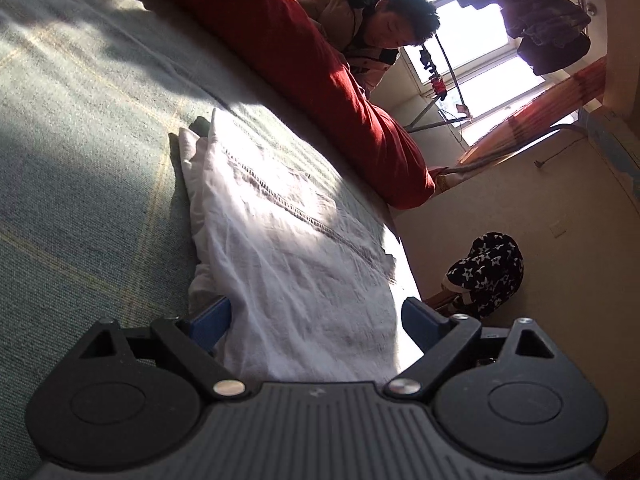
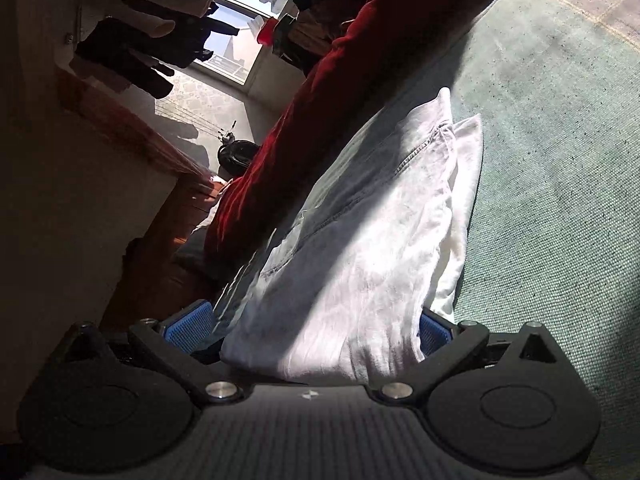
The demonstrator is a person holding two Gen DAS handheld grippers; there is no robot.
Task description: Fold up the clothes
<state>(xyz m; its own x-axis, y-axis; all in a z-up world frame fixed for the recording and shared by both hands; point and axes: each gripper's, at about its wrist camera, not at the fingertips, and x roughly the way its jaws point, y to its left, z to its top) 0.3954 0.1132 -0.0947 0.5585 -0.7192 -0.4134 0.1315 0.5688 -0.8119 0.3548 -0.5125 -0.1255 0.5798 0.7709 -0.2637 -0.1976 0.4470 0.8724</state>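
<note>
A white garment (image 1: 288, 240) lies partly folded on the green bed cover (image 1: 80, 200), lit by a patch of sun. My left gripper (image 1: 316, 320) is open, its blue-padded fingers (image 1: 212, 322) straddling the near end of the cloth. In the right wrist view the same white garment (image 2: 360, 260) runs away from the camera, with a stitched hem showing. My right gripper (image 2: 312, 328) is also open, one blue pad (image 2: 188, 326) on the left and the other partly hidden under the cloth's edge.
A red quilt (image 1: 320, 72) lies bunched along the far side of the bed. A person in a light jacket (image 1: 360, 20) sits behind it. The bed's edge (image 1: 408, 264) drops to the floor, where a star-patterned bundle (image 1: 488, 272) rests. Clothes hang by the window (image 1: 548, 28).
</note>
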